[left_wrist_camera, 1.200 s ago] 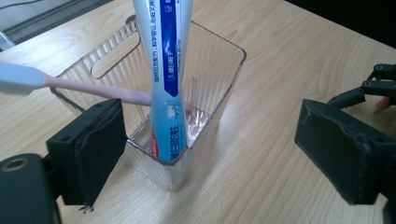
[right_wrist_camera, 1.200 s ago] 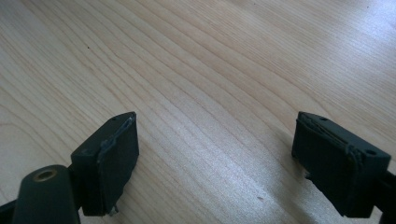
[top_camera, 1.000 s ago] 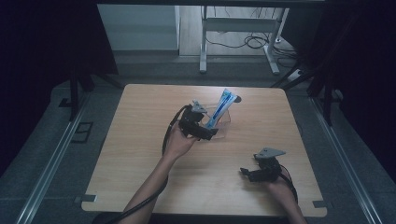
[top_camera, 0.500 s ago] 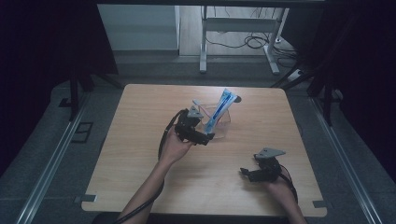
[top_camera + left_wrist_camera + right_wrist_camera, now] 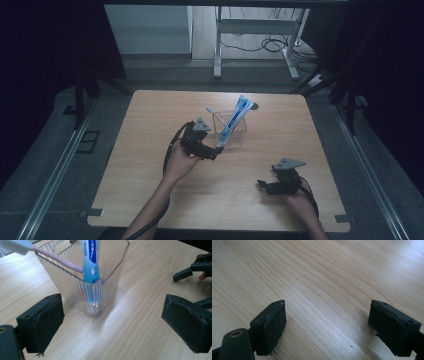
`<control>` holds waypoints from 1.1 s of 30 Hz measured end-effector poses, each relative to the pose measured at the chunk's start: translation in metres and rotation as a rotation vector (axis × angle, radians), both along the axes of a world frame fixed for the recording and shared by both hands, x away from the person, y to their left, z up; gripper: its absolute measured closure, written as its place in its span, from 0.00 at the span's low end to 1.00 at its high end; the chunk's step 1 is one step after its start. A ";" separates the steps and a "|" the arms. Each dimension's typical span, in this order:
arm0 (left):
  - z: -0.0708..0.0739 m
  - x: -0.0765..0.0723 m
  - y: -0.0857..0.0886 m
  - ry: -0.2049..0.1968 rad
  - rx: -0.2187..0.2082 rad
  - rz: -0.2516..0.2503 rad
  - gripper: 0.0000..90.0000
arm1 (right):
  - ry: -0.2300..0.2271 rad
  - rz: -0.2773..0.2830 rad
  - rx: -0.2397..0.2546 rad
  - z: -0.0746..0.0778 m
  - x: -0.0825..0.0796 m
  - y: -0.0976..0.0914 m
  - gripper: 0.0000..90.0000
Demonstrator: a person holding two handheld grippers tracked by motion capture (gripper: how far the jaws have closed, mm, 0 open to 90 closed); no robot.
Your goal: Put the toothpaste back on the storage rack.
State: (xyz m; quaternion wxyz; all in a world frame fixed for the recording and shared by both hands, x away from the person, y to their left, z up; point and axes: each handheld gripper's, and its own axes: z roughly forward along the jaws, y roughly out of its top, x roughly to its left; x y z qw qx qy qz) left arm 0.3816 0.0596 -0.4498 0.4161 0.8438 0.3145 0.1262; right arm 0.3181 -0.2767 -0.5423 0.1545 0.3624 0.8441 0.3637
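Standing mid-bench, a clear ribbed plastic holder (image 5: 100, 282) keeps a blue toothpaste tube (image 5: 90, 262) and pink-handled toothbrush (image 5: 37, 251). Your left gripper (image 5: 110, 322) faces it, fingers spread wide, empty. Your right gripper (image 5: 334, 325) hovers over pale woodgrain bench (image 5: 317, 275), fingers likewise apart.

The high view looks forward and down on the whole table (image 5: 150, 200) from well above. The left gripper view sits low and close before the cup (image 5: 95, 290), facing the far gripper (image 5: 192, 267), which the high view shares. The right gripper view faces bare wood closely.
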 end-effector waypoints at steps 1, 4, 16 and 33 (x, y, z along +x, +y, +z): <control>0.000 -0.001 0.002 -0.004 0.003 -0.002 0.05 | 0.000 0.001 0.000 0.000 0.000 0.000 0.16; -0.001 -0.005 0.005 -0.007 -0.002 -0.001 0.05 | 0.000 0.000 0.000 0.000 0.000 0.000 0.16; -0.008 -0.021 0.023 -0.015 -0.011 0.019 0.04 | -0.001 0.001 0.000 0.000 0.000 0.000 0.16; -0.030 -0.050 0.058 0.005 -0.055 0.055 0.04 | 0.000 0.000 0.000 0.000 0.000 0.000 0.16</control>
